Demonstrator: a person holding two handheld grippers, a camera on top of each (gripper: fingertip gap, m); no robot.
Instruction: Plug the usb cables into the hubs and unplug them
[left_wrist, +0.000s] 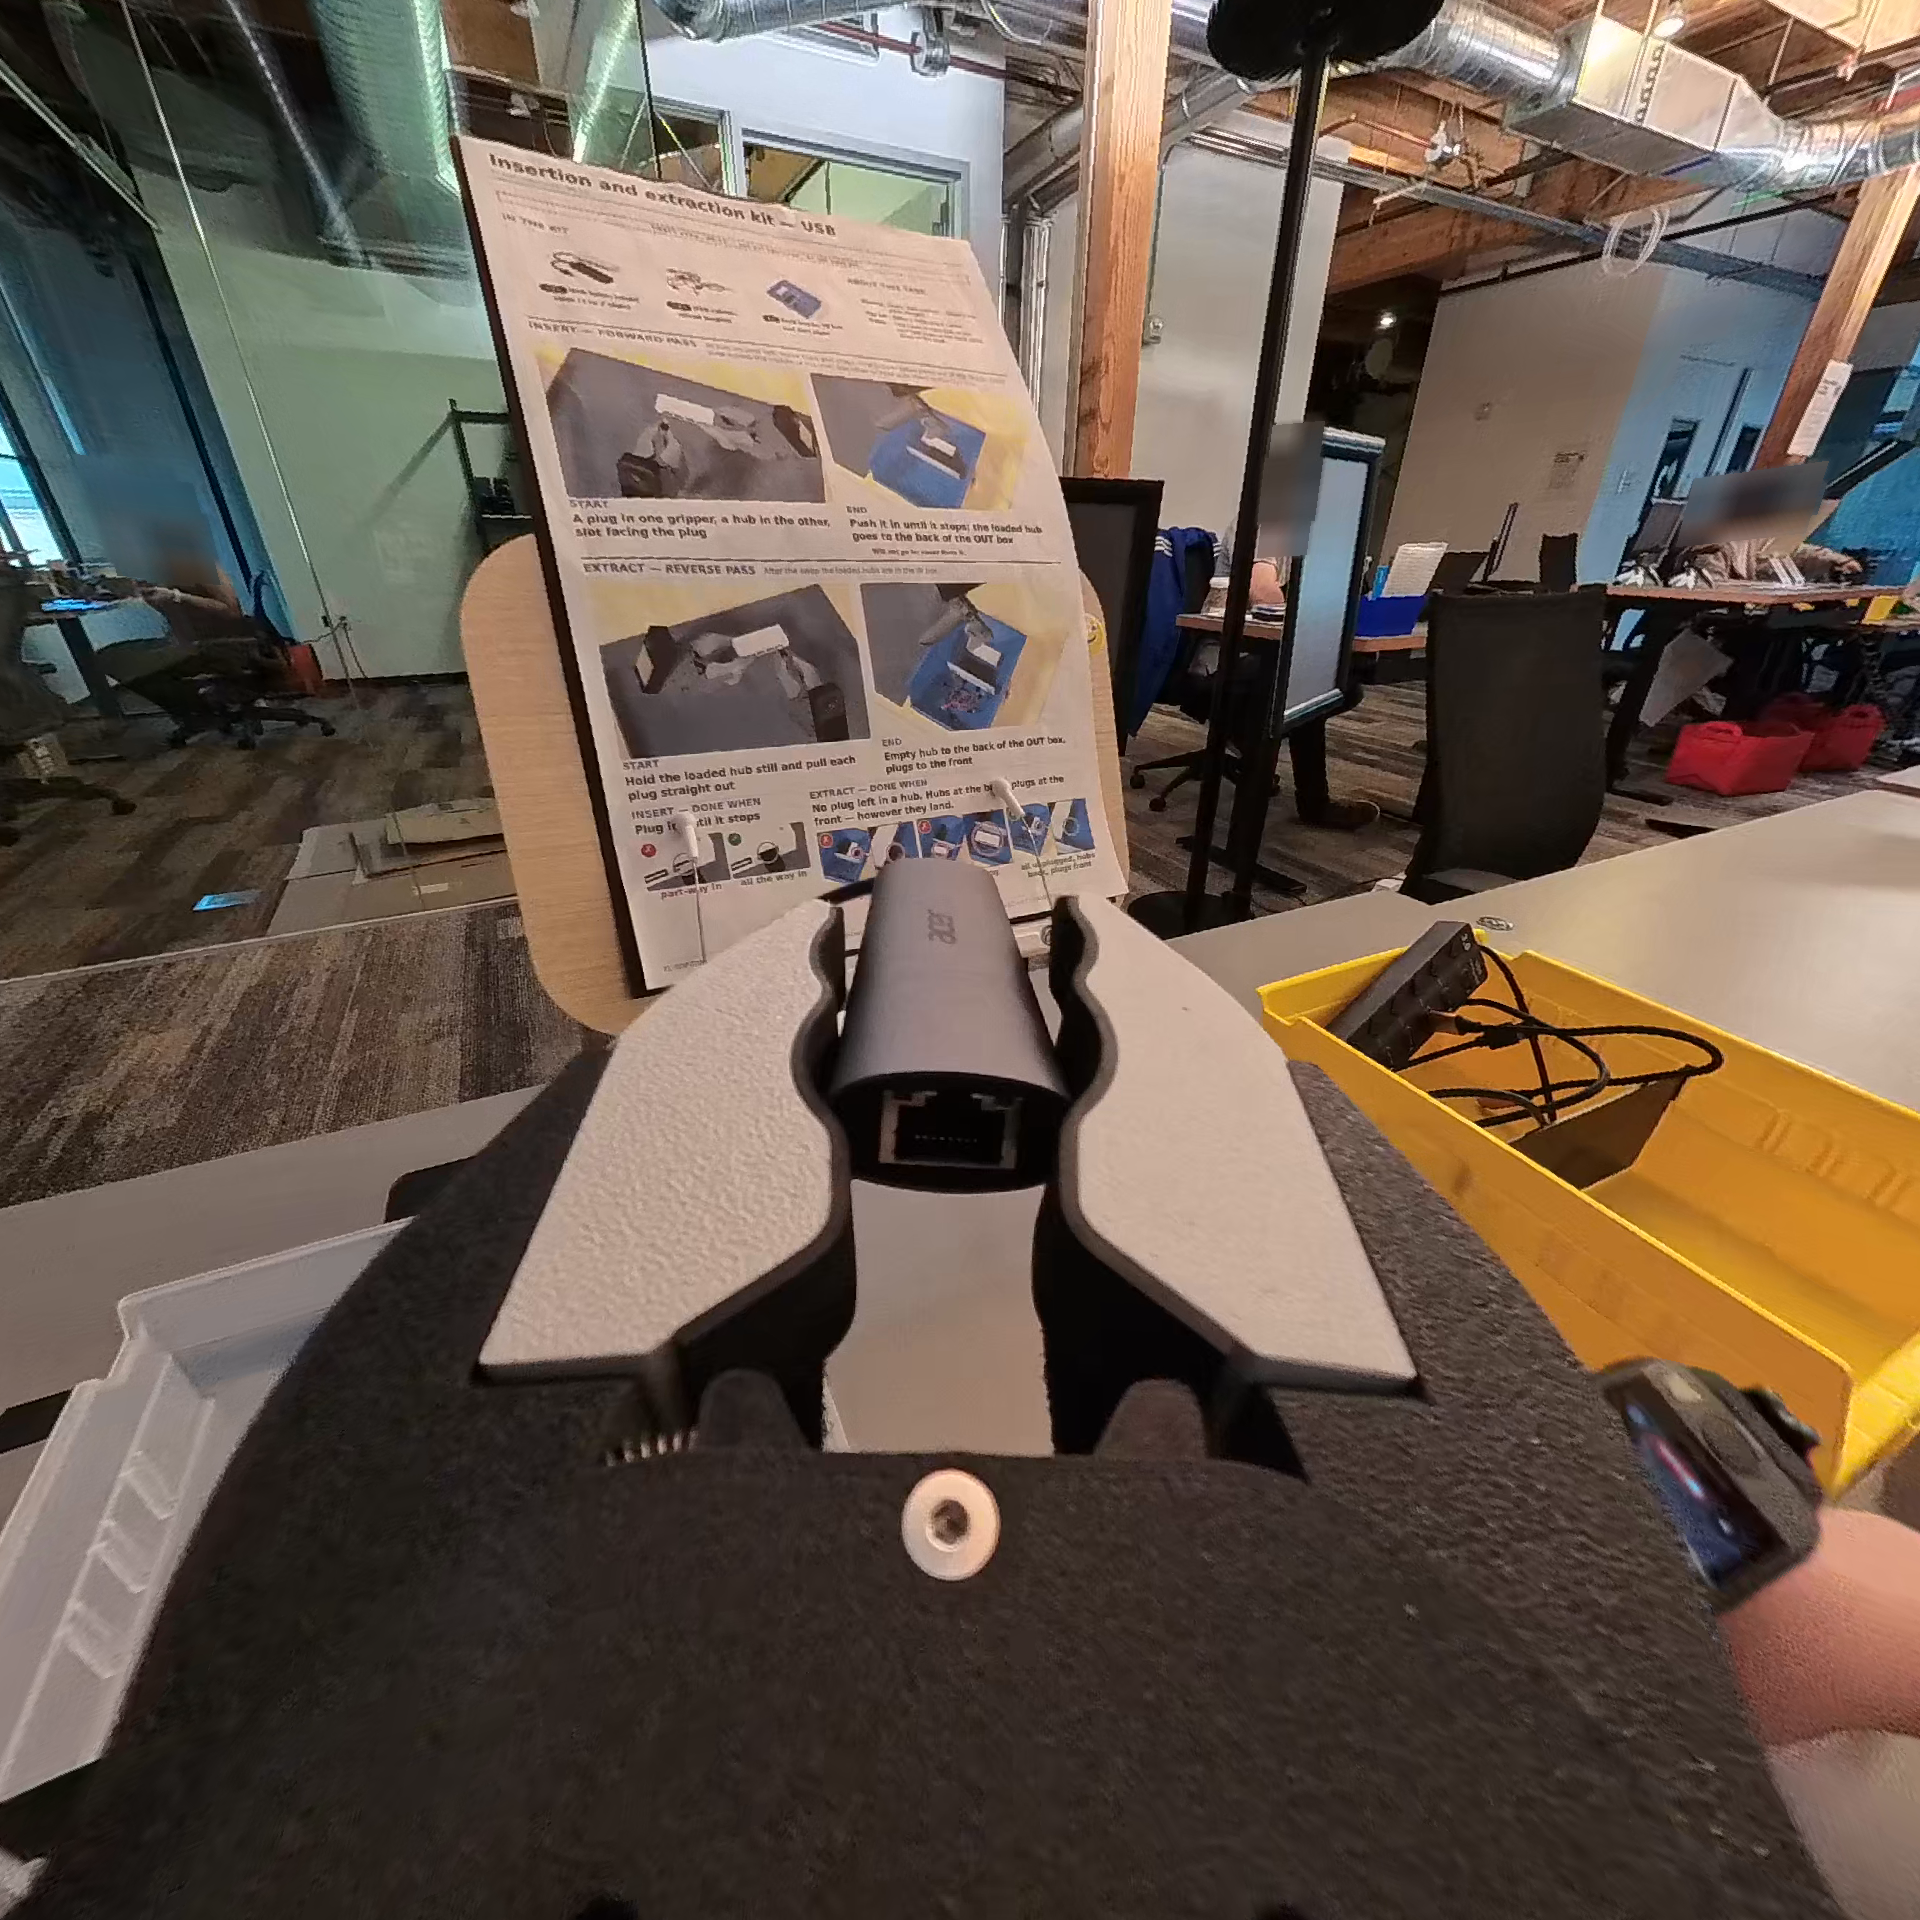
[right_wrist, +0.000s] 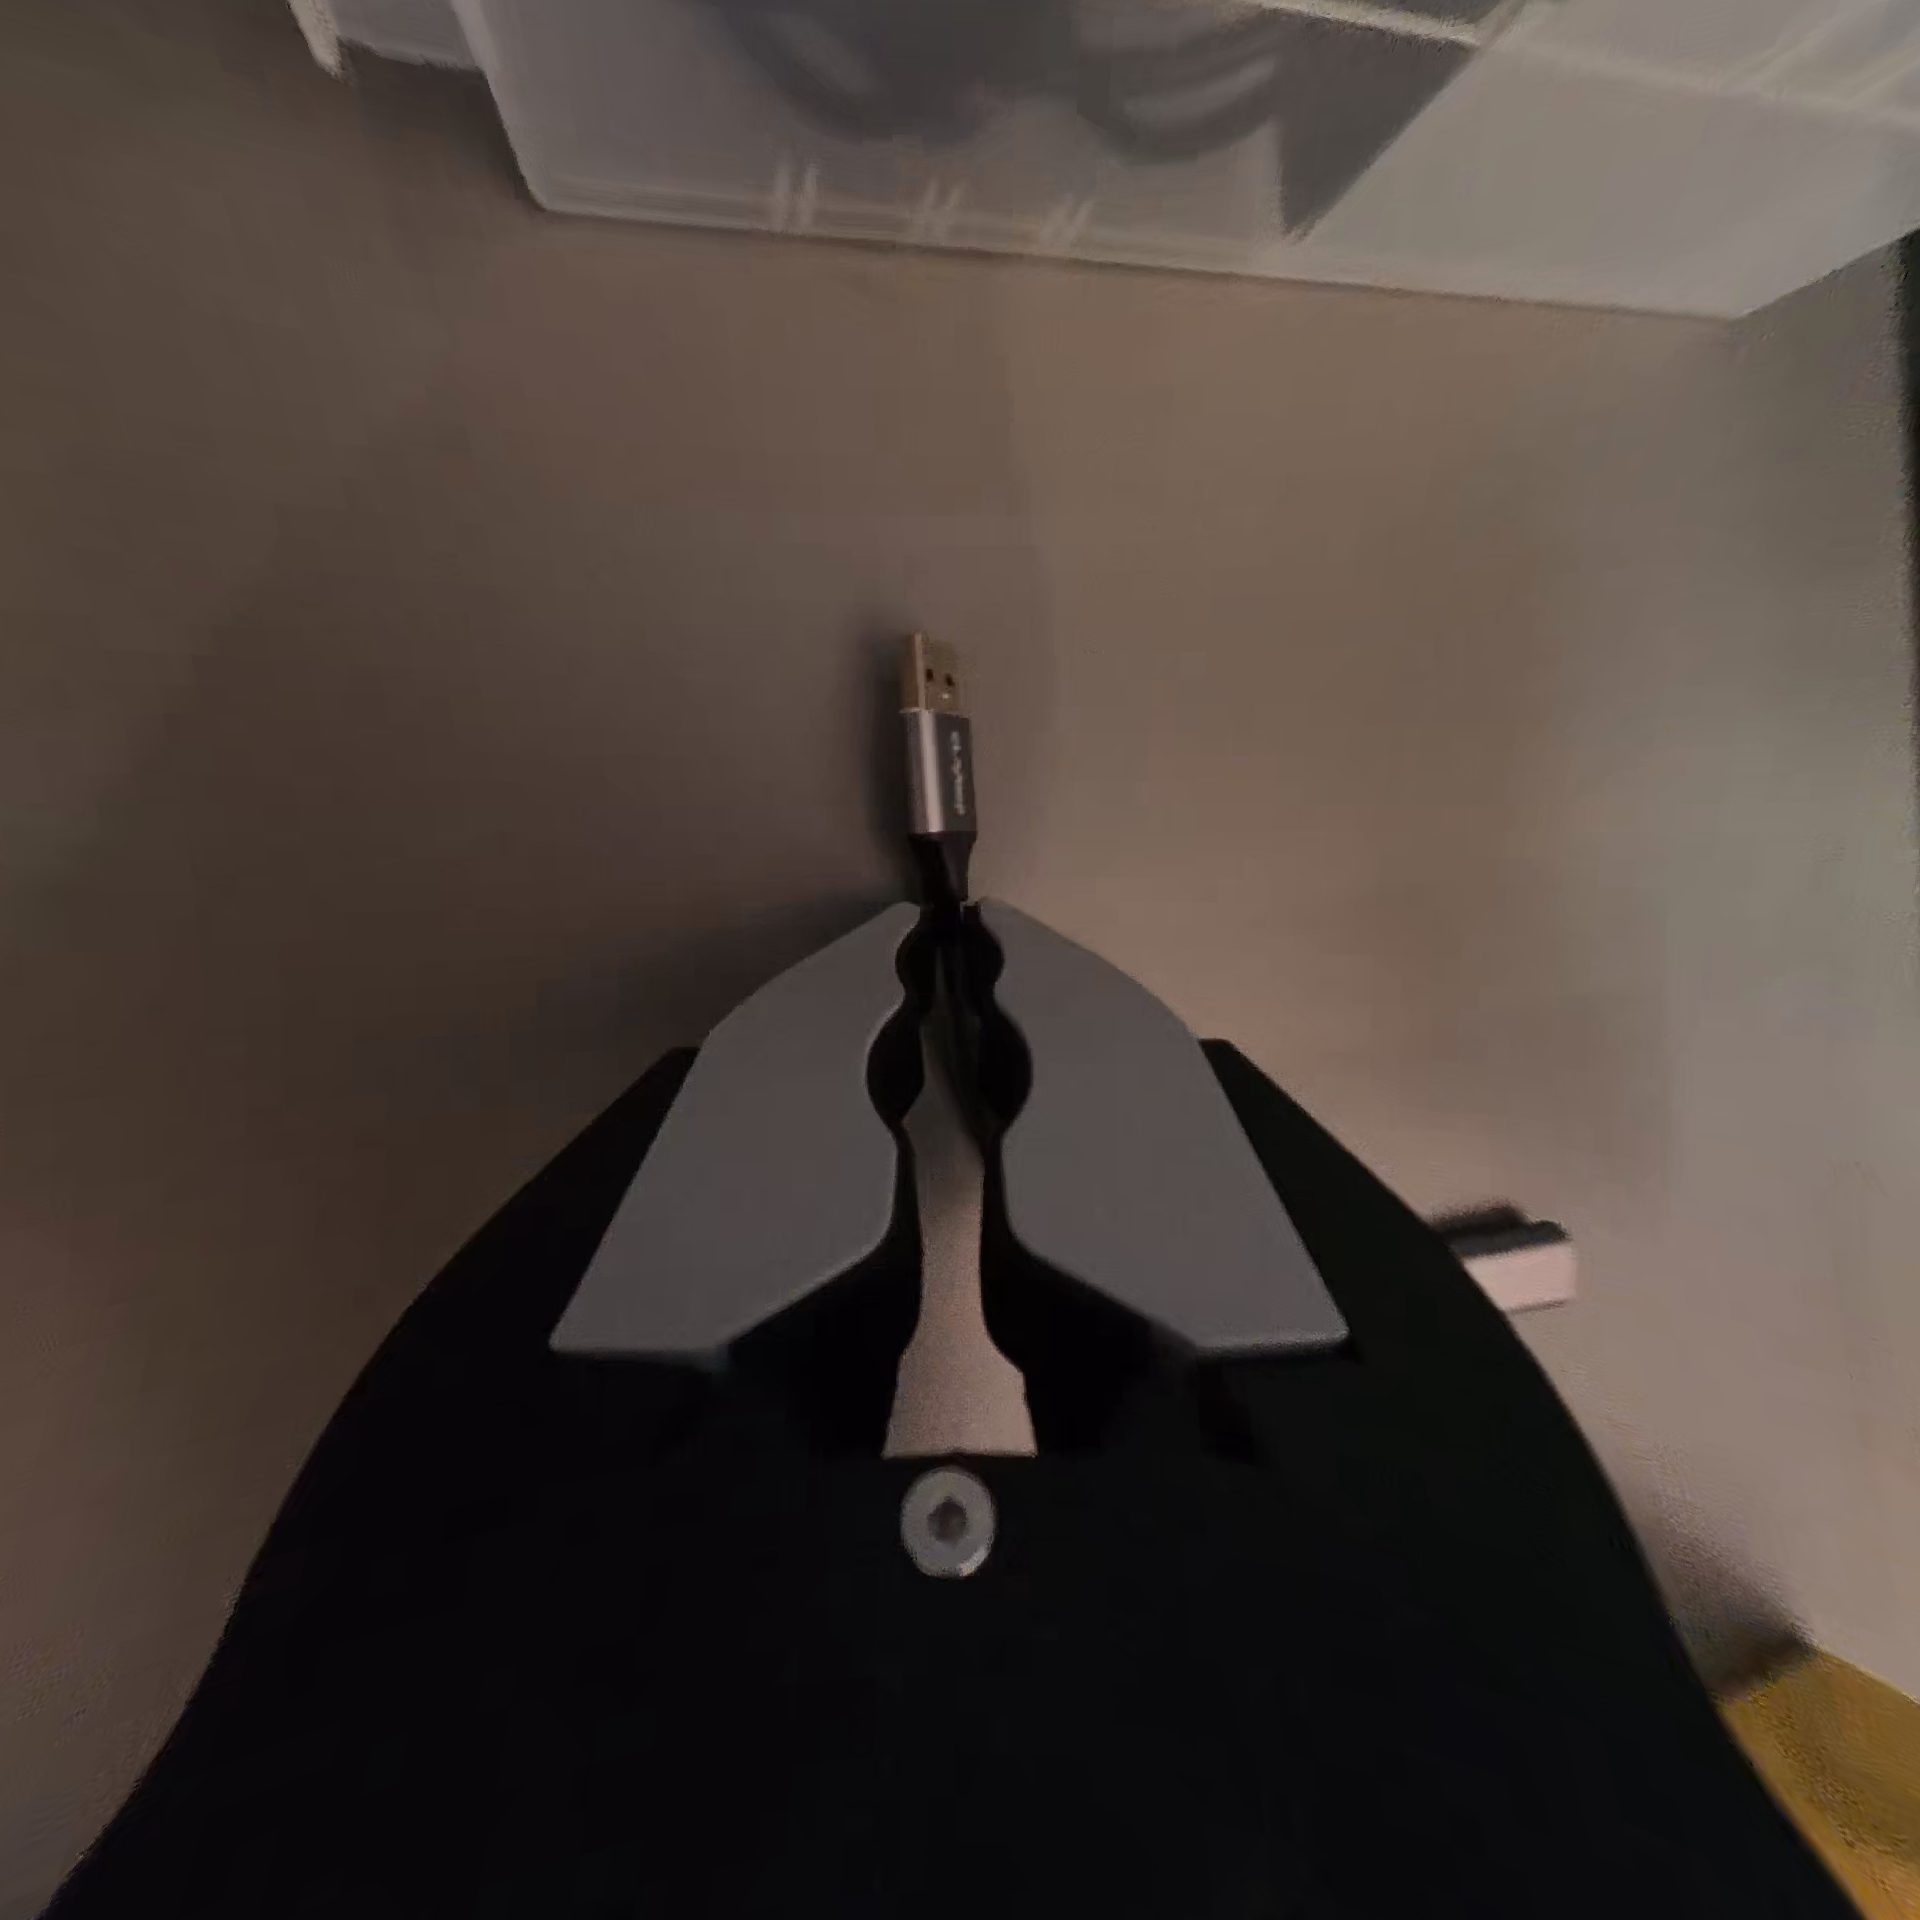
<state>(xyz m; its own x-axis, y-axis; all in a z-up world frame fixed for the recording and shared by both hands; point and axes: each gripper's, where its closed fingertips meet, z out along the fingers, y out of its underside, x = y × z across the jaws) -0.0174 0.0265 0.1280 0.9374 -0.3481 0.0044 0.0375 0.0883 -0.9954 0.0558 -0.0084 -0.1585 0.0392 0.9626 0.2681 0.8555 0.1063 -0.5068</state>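
Observation:
In the left wrist view my left gripper (left_wrist: 948, 925) is shut on a dark grey hub (left_wrist: 940, 1023). The hub lies lengthwise between the fingers, with a network socket on the end that faces the camera. In the right wrist view my right gripper (right_wrist: 943, 909) is shut on a black USB cable (right_wrist: 948, 883) just behind its plug. The silver USB plug (right_wrist: 938, 727) sticks out past the fingertips and points forward over the beige table (right_wrist: 416, 623). A second black hub (left_wrist: 1413, 987) with tangled black cables lies in the yellow bin (left_wrist: 1704, 1226).
A white tray shows at the lower left of the left wrist view (left_wrist: 94, 1507) and blurred at the top of the right wrist view (right_wrist: 1039, 135). An instruction sheet (left_wrist: 790, 540) stands on a wooden stand behind the hub. A hand (left_wrist: 1818, 1621) with a black wrist device is at the lower right. The tips of one gripper are about 30 cm away from the tips of the other.

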